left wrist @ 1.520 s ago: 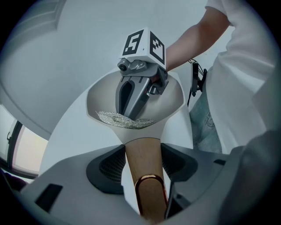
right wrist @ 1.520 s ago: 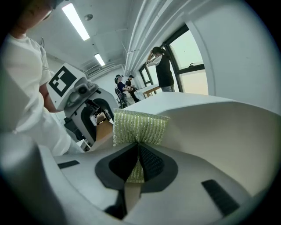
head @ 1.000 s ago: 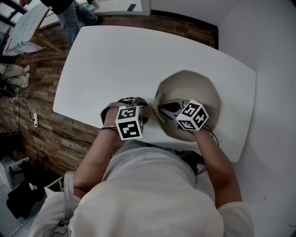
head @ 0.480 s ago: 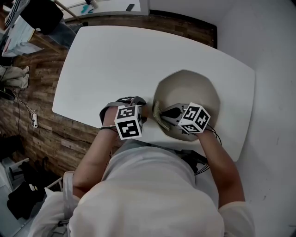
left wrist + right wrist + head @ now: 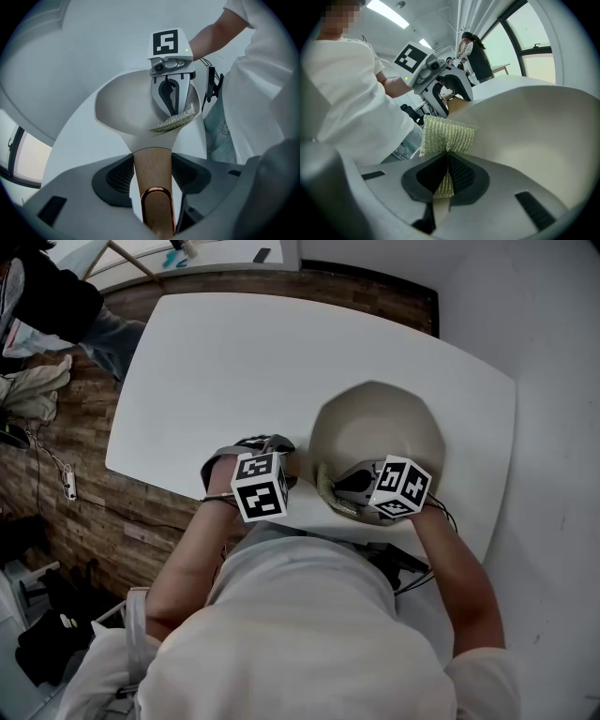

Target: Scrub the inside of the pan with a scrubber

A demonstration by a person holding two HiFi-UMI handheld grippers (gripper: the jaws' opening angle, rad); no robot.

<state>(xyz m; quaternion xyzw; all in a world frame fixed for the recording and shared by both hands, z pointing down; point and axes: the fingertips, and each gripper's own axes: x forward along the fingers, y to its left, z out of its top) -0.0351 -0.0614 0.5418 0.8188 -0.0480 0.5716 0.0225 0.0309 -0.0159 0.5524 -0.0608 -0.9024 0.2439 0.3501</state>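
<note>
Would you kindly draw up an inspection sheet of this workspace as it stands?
Surface: white rounded table.
Job's things: cream round pan on the table; yellow-green mesh scrubber inside it at the near wall.
Clutter: nothing seen.
Grippers: left gripper shut on the pan's wooden handle; right gripper shut on the scrubber.
Cables: black cable behind right gripper; pale cable on floor.
Surroundings: brown wood-plank floor; person standing at far left.

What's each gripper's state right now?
Left gripper: closed on the pan handle.
Right gripper: closed on the scrubber.
</note>
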